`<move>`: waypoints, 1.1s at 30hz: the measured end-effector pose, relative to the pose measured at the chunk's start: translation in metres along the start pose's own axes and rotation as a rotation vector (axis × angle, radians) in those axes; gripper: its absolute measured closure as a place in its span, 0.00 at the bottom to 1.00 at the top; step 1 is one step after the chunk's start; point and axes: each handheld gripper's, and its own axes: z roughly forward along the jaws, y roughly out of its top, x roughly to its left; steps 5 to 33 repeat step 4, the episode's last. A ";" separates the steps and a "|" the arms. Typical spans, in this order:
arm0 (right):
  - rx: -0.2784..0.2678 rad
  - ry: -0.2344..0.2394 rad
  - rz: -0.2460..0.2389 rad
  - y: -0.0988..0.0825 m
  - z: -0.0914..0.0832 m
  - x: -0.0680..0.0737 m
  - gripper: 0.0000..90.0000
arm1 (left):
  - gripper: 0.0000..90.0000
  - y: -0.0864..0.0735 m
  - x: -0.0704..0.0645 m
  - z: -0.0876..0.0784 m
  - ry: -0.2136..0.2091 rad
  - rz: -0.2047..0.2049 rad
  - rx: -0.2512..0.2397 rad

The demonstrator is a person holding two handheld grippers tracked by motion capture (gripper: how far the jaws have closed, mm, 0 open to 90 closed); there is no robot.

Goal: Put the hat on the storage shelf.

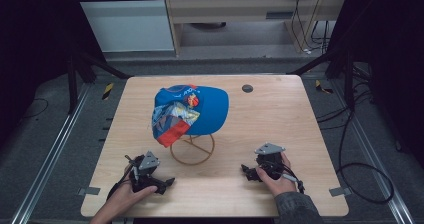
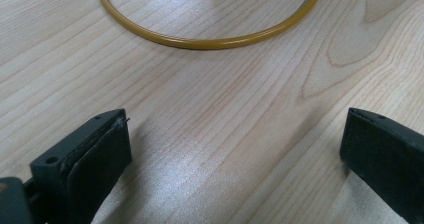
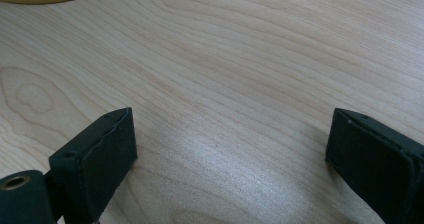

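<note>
- The cap [image 1: 192, 111] sat perched on a gold wire stand [image 1: 192, 151] mid-table, its brim hanging toward the person; no gripper touched it.
- The left gripper [image 1: 167, 182] rested low on the table [image 1: 280, 114] near the stand's ring, jaws spread wide with bare wood between them.
- The right gripper [image 1: 246, 171] lay well apart from the stand on the other side, jaws likewise released and holding nothing.
- The stand looked light, so a one-sided pull on the cap would likely have dragged or tipped it.
- The soft fabric could have slipped or bunched if pinched at a shallow edge.
- A left jaw sweeping forward might have caught the ring [image 2: 210, 39] and shoved the stand.
- The hanging brim probably hid the stand's upright, so a blind reach risked striking it.
</note>
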 end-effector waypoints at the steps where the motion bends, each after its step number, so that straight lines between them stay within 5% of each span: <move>1: 0.000 -0.003 0.000 0.000 0.000 0.000 0.07 | 0.00 0.000 0.000 0.000 -0.003 -0.001 -0.002; 33: 0.001 -0.001 0.001 0.000 0.000 0.000 0.07 | 0.00 0.000 0.000 0.000 -0.005 0.001 0.000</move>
